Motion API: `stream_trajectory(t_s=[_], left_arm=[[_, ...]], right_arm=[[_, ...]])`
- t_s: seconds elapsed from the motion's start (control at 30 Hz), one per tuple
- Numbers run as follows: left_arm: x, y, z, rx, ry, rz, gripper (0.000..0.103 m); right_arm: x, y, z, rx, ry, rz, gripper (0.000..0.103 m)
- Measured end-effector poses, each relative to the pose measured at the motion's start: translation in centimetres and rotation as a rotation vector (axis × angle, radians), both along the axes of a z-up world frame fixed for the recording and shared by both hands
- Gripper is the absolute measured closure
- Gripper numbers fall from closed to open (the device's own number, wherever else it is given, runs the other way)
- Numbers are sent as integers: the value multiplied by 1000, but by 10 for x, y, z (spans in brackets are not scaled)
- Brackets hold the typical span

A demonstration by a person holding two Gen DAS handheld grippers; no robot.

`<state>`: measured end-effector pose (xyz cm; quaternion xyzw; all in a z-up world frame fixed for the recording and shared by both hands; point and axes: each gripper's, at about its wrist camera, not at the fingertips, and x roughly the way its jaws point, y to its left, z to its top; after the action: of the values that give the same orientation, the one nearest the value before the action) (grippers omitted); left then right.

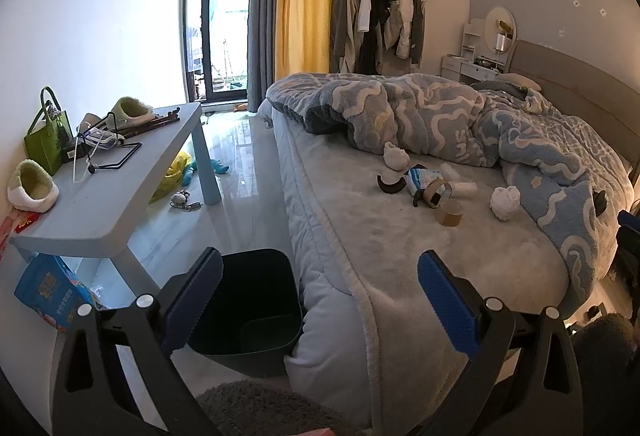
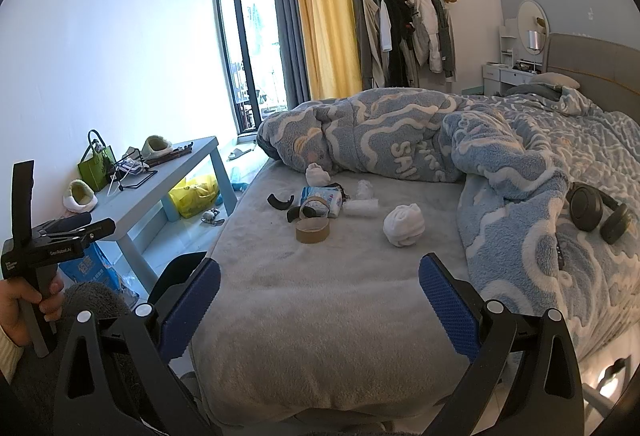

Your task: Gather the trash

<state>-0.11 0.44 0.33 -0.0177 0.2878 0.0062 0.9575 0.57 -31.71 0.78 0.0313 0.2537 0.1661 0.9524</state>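
Blue-padded fingers wide apart on both the left gripper [image 1: 320,296] and right gripper [image 2: 320,300], holding nothing, poised over the bed [image 2: 320,336] foot. Trash clustered mid-mattress: tape ring [image 2: 312,230], wrapper [image 2: 324,198], tissue wads [image 2: 404,225]. Only in the left view: dark bin [image 1: 256,300] beside the bed edge. Only in the right: headphones [image 2: 596,212] on the blanket. Bare mattress between grippers and trash.

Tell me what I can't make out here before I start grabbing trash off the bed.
- Bin: left wrist view, the left gripper finger covers one side; the bottom is too dark to read. Right wrist view shows only a sliver.
- Wrapper: print too small in both views.
- Dark piece: too small to identify.
- Floor under the table: partly hidden by its top.
- Right gripper: open, empty.
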Motion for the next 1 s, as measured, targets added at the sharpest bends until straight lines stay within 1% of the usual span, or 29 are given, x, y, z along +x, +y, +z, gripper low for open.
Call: stream_trajectory(t_s=[0.27,1.0], left_arm=[[0,2,2,-1,1,6,3],[-1,8,1,17,9,69,3]], right_arm=[[1,-1,1,-10,-1,2,3],[0,3,-1,-13,-2,2,3]])
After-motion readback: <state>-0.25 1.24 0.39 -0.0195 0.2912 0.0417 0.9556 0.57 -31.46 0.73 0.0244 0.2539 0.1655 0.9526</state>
